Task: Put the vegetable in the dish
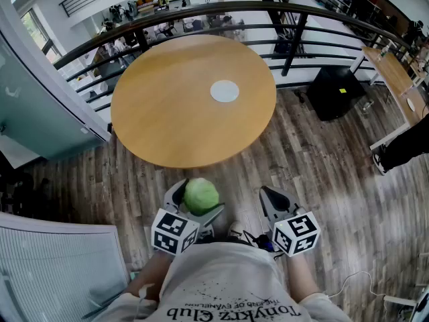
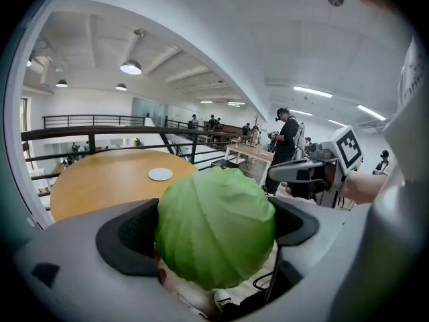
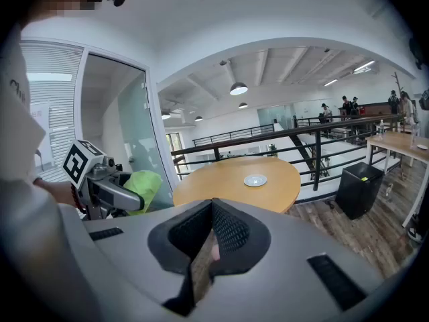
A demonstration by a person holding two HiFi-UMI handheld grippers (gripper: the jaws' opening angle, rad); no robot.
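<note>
A round green cabbage (image 1: 201, 195) is clamped between the wide-spread jaws of my left gripper (image 1: 198, 201), held in the air over the wooden floor just short of the table's near edge. In the left gripper view the cabbage (image 2: 214, 206) fills the gap between both pads of the left gripper (image 2: 216, 229). A small white dish (image 1: 224, 90) lies past the middle of the round wooden table (image 1: 167, 119), with nothing on it. My right gripper (image 1: 271, 198) hovers beside the left one, shut and holding nothing; its pads meet in the right gripper view (image 3: 211, 210).
A dark metal railing (image 1: 288, 29) curves behind the table. A black box (image 1: 335, 89) stands on the floor to the right, with a light desk (image 1: 395, 72) beyond it. A glass wall (image 1: 40, 99) runs along the left. A person (image 2: 288, 143) stands by distant tables.
</note>
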